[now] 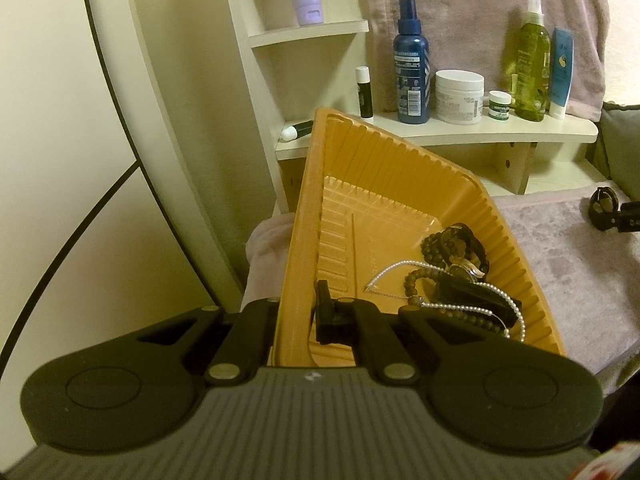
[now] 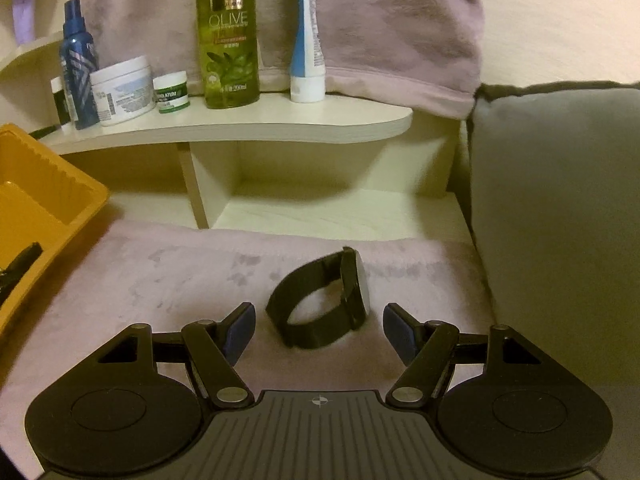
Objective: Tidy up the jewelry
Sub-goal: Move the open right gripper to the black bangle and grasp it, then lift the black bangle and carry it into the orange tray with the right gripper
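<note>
The black mesh-band wristwatch lies on its side on the pinkish plush cloth, just ahead of my right hand-held gripper, whose blue-padded fingers stand spread to either side of it without touching. My left hand-held gripper is pressed together on the near rim of the ribbed orange plastic tray, holding it tilted; in its lower corner sits a tangle of brown wooden bead strings, a silver chain and dark straps. I judge I am at the pick-up step for the last loose piece. Next I need to ease forward so the pads bracket the watch case or band, squeeze, then carry it left into the tray. The white shelf of bottles and jars beyond is well apart, as is the grey cushion on the right. Nothing blocks the reach, though the soft cloth may bunch under the fingertips.
</note>
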Demonstrator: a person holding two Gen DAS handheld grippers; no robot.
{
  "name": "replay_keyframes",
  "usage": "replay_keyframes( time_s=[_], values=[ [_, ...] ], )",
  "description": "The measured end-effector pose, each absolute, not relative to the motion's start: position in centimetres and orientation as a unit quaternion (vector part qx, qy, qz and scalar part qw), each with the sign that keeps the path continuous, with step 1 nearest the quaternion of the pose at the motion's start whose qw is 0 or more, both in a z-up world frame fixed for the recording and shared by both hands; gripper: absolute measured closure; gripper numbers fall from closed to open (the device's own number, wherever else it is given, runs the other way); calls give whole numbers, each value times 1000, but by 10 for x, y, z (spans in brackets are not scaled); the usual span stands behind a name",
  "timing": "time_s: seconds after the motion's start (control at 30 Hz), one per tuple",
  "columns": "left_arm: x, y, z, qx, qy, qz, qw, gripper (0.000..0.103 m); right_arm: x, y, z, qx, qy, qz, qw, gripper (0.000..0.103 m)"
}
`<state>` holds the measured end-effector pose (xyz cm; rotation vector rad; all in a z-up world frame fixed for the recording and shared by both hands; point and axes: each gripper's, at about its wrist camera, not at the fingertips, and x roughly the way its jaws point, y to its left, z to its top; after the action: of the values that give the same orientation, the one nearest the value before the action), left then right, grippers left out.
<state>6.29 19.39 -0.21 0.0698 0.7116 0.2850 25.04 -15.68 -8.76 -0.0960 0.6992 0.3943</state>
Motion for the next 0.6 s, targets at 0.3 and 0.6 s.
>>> replay_keyframes(
  time_s=[0.3,0.6],
  values=[
    [64,194,-3,33,348,140,926,100,263,-144,-91,-87,333,193,919,42],
    [65,194,-3,33,349,139,926,100,252,-147,-89,-100,320,181,924,63]
  ],
)
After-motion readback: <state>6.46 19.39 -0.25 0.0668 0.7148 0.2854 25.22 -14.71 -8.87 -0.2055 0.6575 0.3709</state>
